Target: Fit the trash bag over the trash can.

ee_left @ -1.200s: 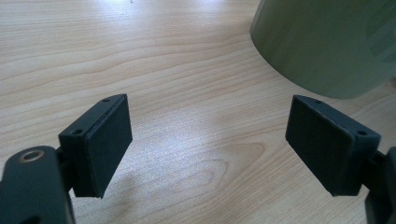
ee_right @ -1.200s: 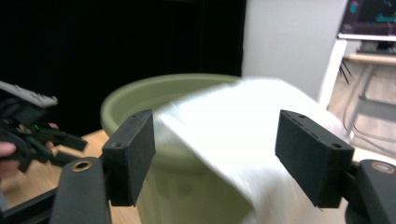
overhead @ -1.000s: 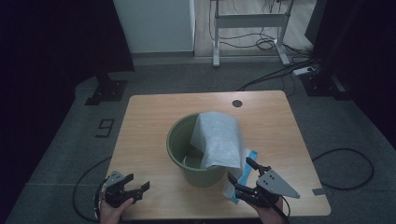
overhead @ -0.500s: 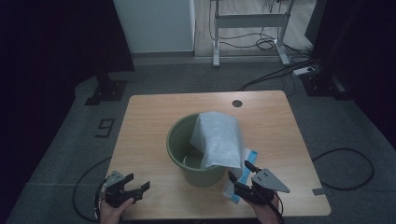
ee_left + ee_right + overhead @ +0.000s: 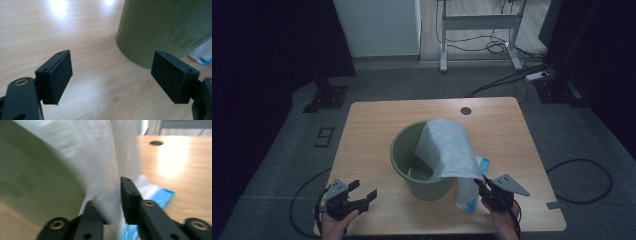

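**A:** Start at the left. What's hard to read there?

**B:** In the high view the left gripper (image 5: pixel 362 192) sits at the near left corner of the table (image 5: pixel 372 130), with the hand under it cut off by the bottom edge. In the left gripper view its jaws stand wide apart with nothing but bare wood between them. Ahead of it and off to its right rises the wall of the green bucket (image 5: pixel 165 27), whose rim is out of frame at the top.

**A:** And inside the bucket?

**B:** From above, the bucket (image 5: pixel 404 162) is partly covered. A white plastic bag (image 5: pixel 447 147) lies draped over its rim on the side nearest the right gripper, hiding much of the inside. I can see some pale floor through the open part, but I cannot tell whether anything lies in there.

**A:** Where does the bag end?

**B:** It hangs down the outside of the bucket toward the right gripper (image 5: pixel 484 192), with a blue-edged end reaching the table just beside it. In the right gripper view the picture is blurred, yet the bag (image 5: pixel 105 177) plainly runs down between the jaws, which have just been closing and now pinch the sheet. Its lower end is hidden behind the jaws, and a blue strip (image 5: pixel 162 196) lies on the table beyond them.

**A:** The right hand?

**B:** Cut off at the bottom edge.
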`<state>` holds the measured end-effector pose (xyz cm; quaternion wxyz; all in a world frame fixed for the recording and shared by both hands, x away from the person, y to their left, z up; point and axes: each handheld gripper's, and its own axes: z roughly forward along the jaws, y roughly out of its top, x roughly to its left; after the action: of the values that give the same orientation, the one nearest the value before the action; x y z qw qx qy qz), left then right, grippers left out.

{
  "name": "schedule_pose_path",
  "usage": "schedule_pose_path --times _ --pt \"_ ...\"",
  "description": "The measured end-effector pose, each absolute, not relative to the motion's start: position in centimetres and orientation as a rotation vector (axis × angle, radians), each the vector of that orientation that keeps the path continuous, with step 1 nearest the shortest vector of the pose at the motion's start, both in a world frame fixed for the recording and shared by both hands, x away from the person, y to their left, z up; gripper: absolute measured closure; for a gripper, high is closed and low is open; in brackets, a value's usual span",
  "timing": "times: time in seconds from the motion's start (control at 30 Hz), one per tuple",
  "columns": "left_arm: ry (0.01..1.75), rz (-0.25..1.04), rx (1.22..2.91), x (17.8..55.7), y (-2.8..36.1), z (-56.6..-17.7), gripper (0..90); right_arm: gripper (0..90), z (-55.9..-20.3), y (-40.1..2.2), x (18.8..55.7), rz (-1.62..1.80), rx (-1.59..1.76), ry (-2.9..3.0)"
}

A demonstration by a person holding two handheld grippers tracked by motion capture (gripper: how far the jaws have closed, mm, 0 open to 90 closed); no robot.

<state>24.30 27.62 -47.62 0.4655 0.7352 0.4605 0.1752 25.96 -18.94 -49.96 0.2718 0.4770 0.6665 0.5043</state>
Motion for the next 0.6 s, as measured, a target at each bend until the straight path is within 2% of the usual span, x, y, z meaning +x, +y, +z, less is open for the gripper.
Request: schedule_pose_path --times 0.03,0.07,0.3,0.47,0.6 --pt "1.131 0.43 1.805 24.3 27.6 -47.6 18.3 82.3 -50.0 -18.9 26.0 1.358 1.284 1.795" --pt "1.12 0.442 1.801 24.3 27.4 -47.1 18.9 86.1 -49.5 -19.9 26.4 1.351 1.292 1.745" --pt "1.078 0.47 1.771 24.2 26.1 -44.4 21.9 88.8 -46.8 -22.3 27.2 1.345 1.278 1.607" --pt "1.014 0.524 1.765 23.9 24.6 -41.9 22.4 88.8 -43.3 -23.1 27.5 1.393 1.206 1.522" --pt "0.962 0.538 1.774 23.8 23.1 -40.0 22.8 88.9 -39.6 -21.8 27.5 1.475 1.098 1.496"
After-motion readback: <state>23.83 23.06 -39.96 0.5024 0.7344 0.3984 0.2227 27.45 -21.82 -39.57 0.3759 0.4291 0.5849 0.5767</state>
